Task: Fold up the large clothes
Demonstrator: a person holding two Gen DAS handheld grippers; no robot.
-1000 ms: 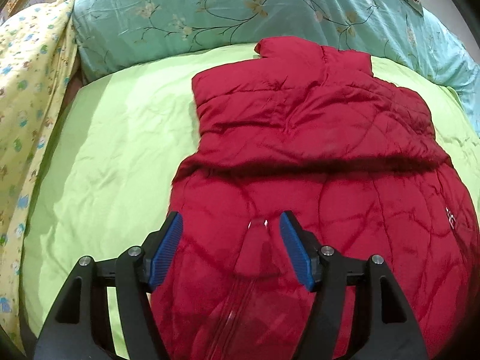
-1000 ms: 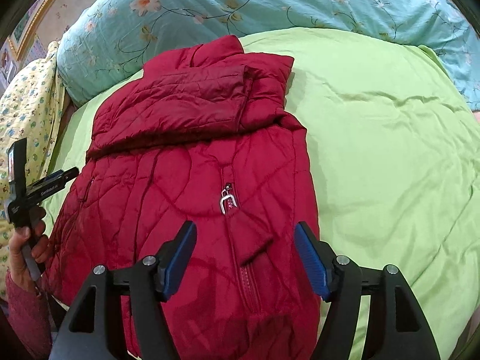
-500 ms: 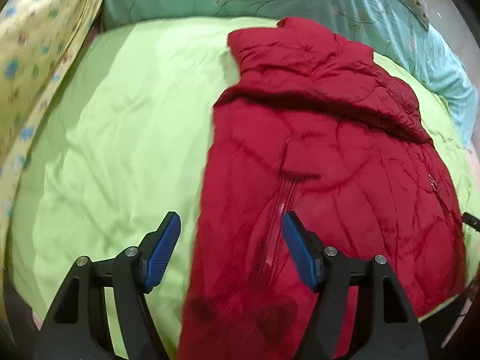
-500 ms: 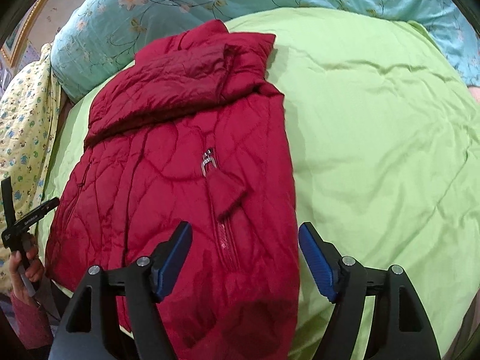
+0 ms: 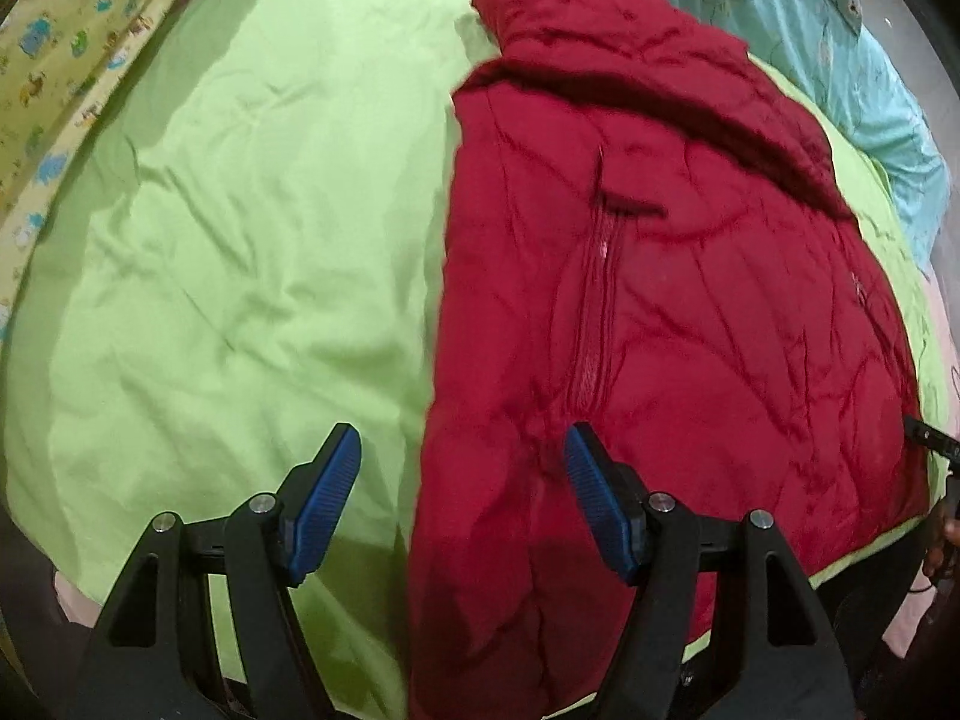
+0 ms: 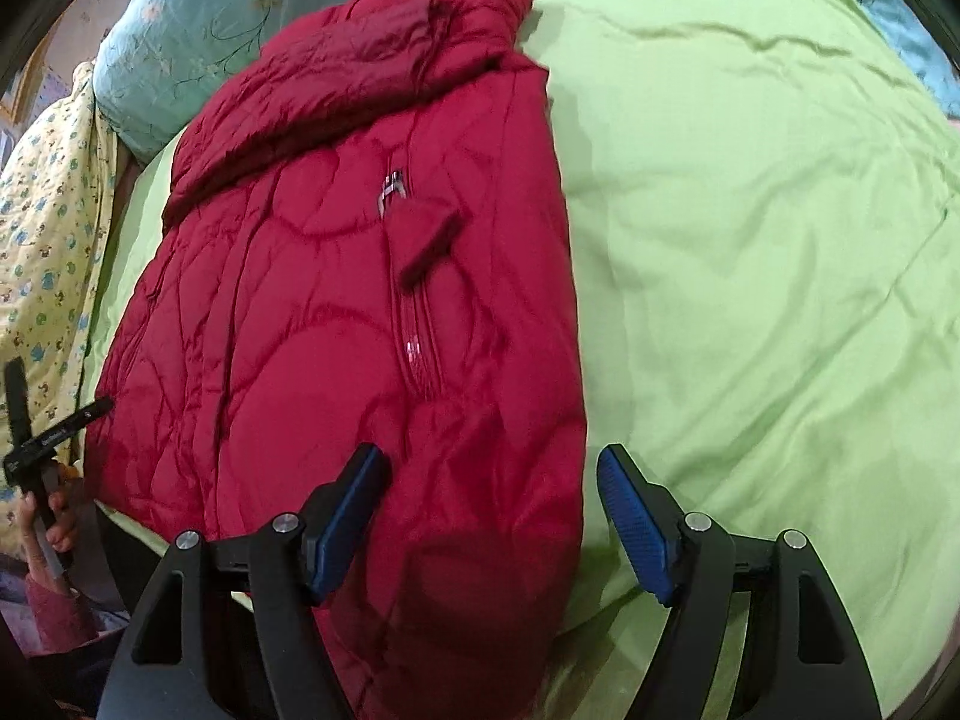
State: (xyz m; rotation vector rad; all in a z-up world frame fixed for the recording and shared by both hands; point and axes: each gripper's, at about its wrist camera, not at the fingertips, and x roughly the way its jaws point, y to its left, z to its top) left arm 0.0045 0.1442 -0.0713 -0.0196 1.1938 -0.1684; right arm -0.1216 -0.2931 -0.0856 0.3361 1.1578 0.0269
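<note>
Red puffer jacket (image 5: 660,312) lies zip-up on the green bedsheet (image 5: 240,228), sleeves already folded across near the collar. Left gripper (image 5: 462,498) hangs spread wide, holding nothing, straddling the jacket's left hem edge. Right gripper (image 6: 492,516) likewise wide apart and empty over the right hem edge. Risk: slick, puffy fabric, so a shallow pinch w/ either gripper prob slips out; uneven lift btwn sides likely skews the fold or drags the sleeves loose.

The red jacket (image 5: 660,312) runs off the bottom edge of both frames, its hem unseen and its folded-over top hiding whatever lies beneath. At lower left of the right wrist view, the left hand (image 6: 51,516) shows only partly, cropped.
</note>
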